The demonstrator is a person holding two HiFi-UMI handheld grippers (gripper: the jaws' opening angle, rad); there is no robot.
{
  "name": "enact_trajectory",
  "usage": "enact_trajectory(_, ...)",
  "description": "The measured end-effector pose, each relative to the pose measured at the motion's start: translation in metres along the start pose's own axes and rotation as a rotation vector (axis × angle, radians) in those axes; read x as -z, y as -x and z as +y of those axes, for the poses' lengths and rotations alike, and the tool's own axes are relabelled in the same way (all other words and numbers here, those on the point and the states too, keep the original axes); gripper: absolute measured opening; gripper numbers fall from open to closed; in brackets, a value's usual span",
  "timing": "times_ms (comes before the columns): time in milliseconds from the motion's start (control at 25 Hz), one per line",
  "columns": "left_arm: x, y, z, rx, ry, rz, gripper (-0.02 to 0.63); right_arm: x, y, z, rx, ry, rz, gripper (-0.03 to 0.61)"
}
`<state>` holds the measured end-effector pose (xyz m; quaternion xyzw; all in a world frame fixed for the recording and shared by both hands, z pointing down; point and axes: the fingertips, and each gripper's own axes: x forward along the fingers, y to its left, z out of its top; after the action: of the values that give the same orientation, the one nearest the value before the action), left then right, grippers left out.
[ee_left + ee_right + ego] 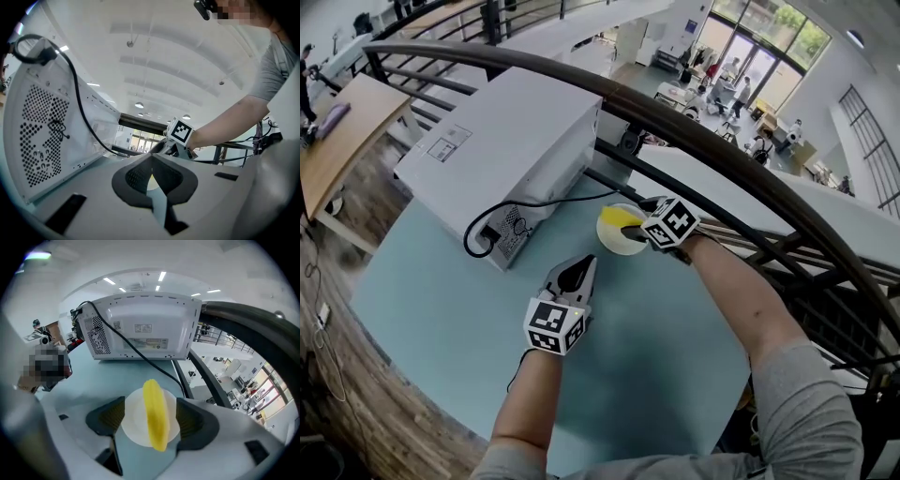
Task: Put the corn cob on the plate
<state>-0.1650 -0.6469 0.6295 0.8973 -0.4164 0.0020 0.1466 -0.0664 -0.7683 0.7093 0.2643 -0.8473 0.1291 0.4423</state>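
A yellow corn cob lies across a small white plate on the pale blue table. My right gripper hangs above it, open wide, and the cob shows between the two dark pads without touching either. In the head view the corn cob rests on the plate just left of the right gripper. My left gripper sits nearer to me, shut with nothing in it, and points toward the plate. Its pads meet in the left gripper view.
A white boxy appliance stands at the table's back left, its black cable looping toward the plate. A dark curved railing runs behind the table. The table's near edge curves at the lower left.
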Motion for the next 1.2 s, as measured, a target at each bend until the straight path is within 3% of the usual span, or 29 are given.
enact_trajectory(440, -0.072, 0.037, -0.042, 0.018, -0.04, -0.071, 0.018, -0.018, 0.105, 0.025, 0.054, -0.066, -0.11, 0.332)
enact_trajectory(640, -0.088, 0.054, -0.063, 0.019, -0.053, -0.07, 0.018, -0.018, 0.144, 0.048, 0.052, -0.079, -0.154, 0.324)
enact_trajectory(1200, -0.114, 0.113, -0.143, 0.009, -0.069, -0.049, 0.018, 0.023, 0.243, 0.117, 0.097, -0.112, -0.277, 0.105)
